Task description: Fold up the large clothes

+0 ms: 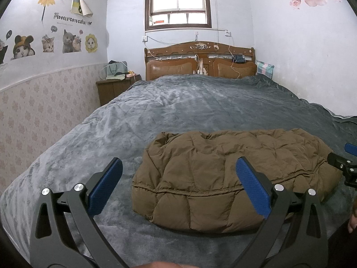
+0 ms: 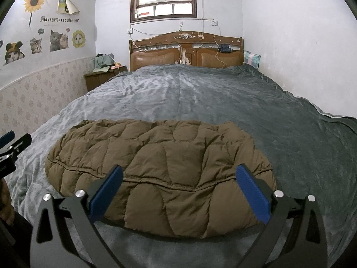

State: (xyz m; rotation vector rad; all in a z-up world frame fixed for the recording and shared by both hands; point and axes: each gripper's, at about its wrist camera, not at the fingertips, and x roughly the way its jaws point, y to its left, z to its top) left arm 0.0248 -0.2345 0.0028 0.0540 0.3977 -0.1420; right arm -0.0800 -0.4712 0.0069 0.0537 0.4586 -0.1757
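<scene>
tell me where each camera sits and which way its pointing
Left wrist: on the left hand-held gripper, facing up the bed toward the headboard; its open fingers frame the left part of the folded brown jacket, and the other gripper shows at the right edge.
Right wrist: on the right hand-held gripper, same heading, open over the jacket's right part.
Shared: jacket, bed, headboard, window.

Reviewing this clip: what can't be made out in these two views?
- Jacket sleeves and zip: both views, tucked under its own folds.
- Right gripper in the left view: cut off by the frame edge.
- Items on the nightstand: too small in both.
- Small print under the cat stickers: too small to read.
</scene>
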